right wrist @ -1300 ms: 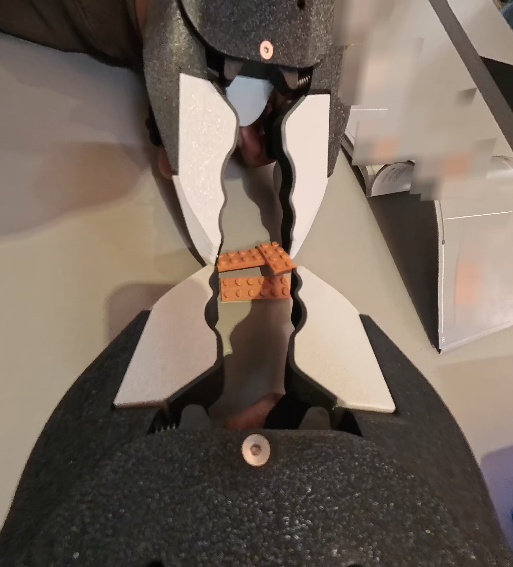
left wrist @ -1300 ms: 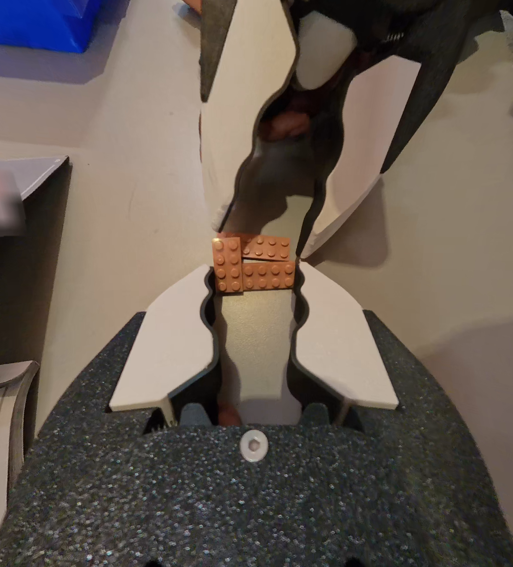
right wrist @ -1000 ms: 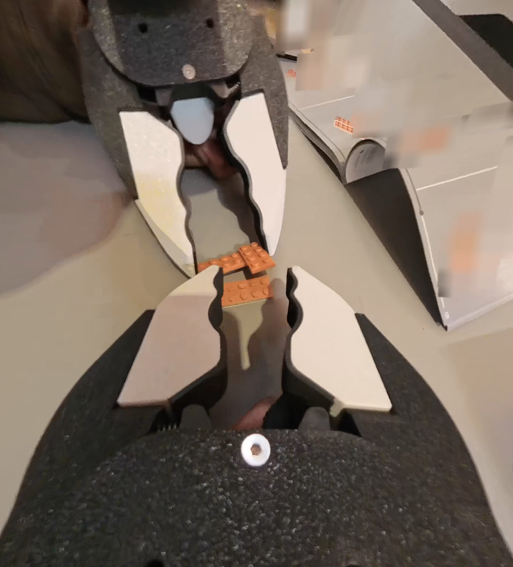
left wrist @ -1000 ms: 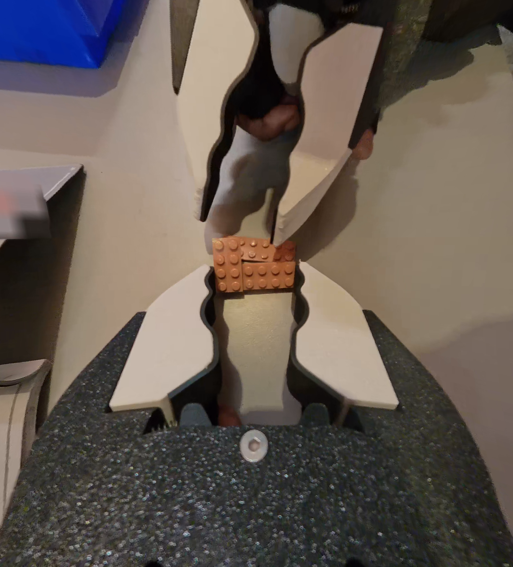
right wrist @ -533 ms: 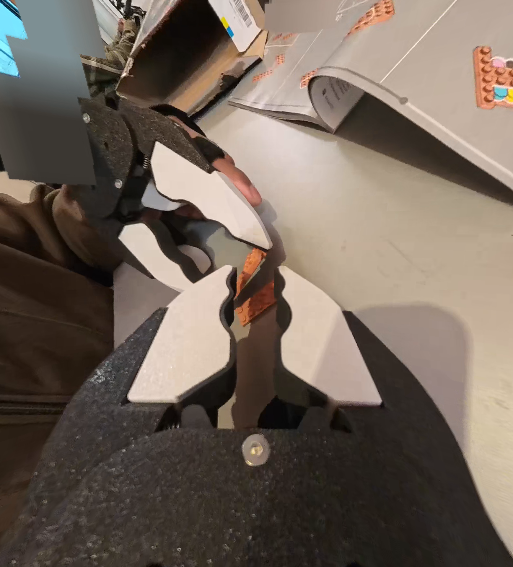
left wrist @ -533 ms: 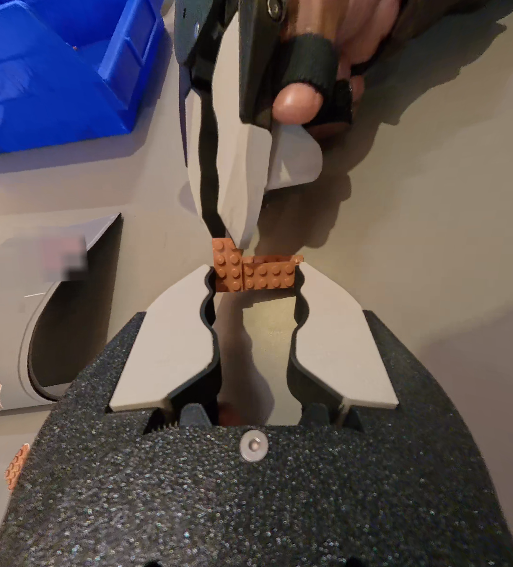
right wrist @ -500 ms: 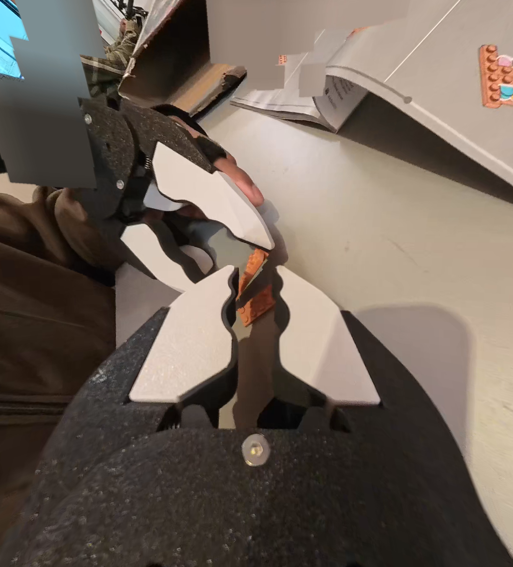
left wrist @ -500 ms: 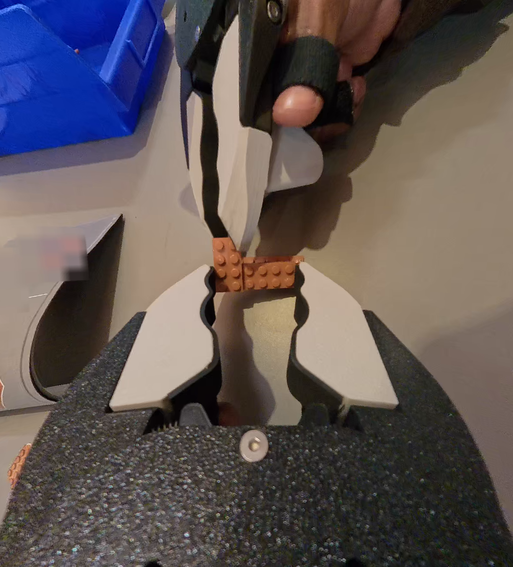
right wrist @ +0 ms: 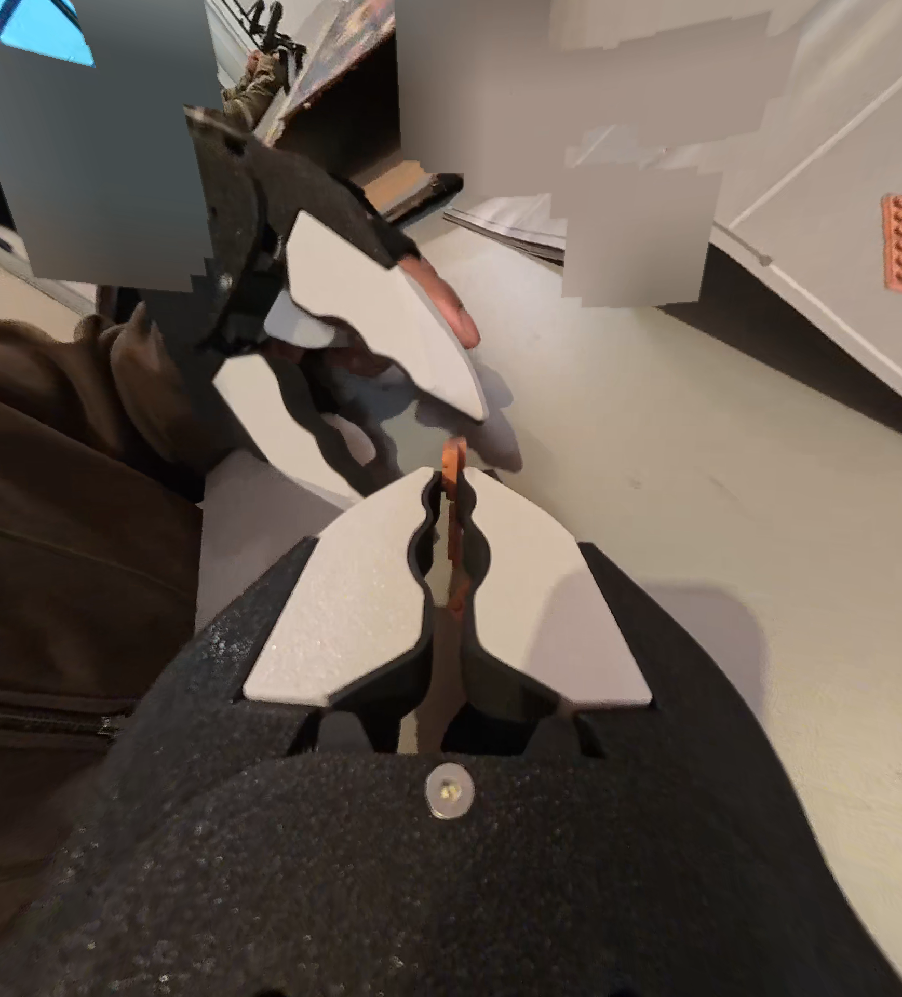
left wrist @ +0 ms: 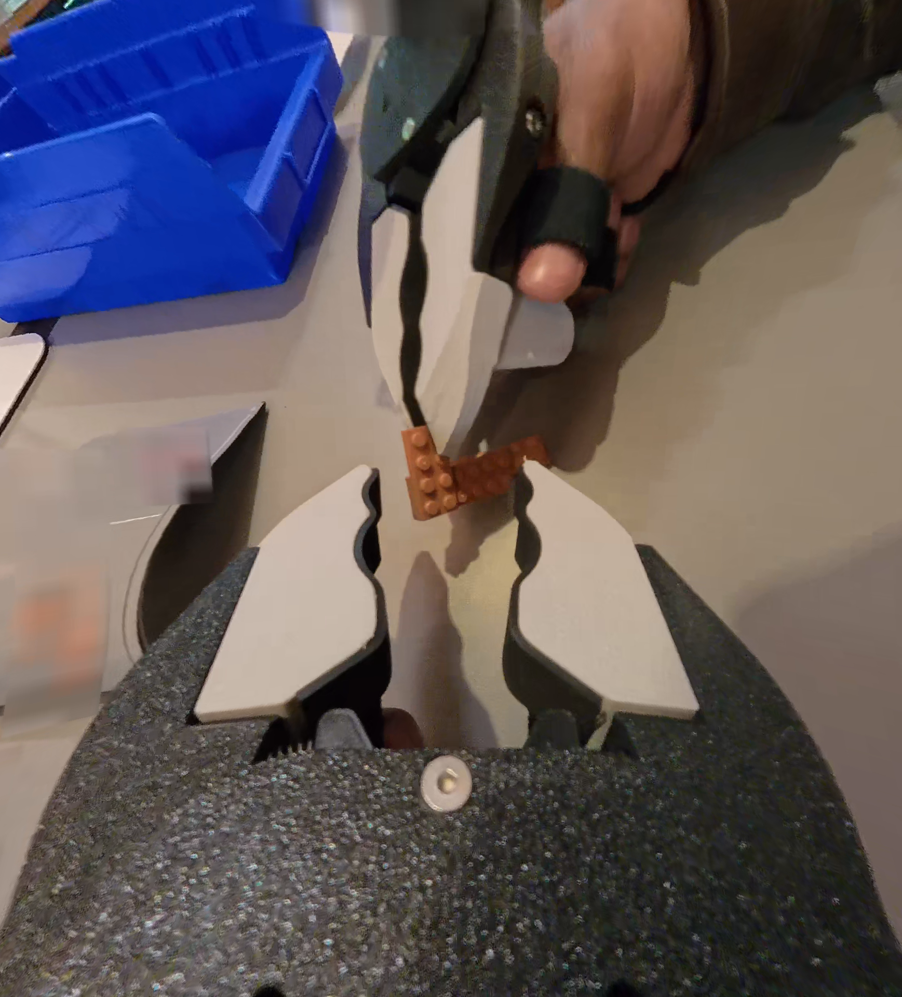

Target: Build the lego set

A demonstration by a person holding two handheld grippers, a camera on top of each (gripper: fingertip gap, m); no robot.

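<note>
Above table [left wrist: 761,431], right hand-held gripper [right wrist: 451,477] is clamped on few joined brown plates [left wrist: 438,480], left hand-held gripper [left wrist: 446,477] spread, gripping nothing; most building remains.

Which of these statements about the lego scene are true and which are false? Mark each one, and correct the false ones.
1. The right tongs are shut on the brown plates. True.
2. The left tongs clamp the plates from both sides. False: they are open, with one finger clear of the plates.
3. A blue bin stands on the table. True.
4. The joined plates are green. False: they are brown.
</note>
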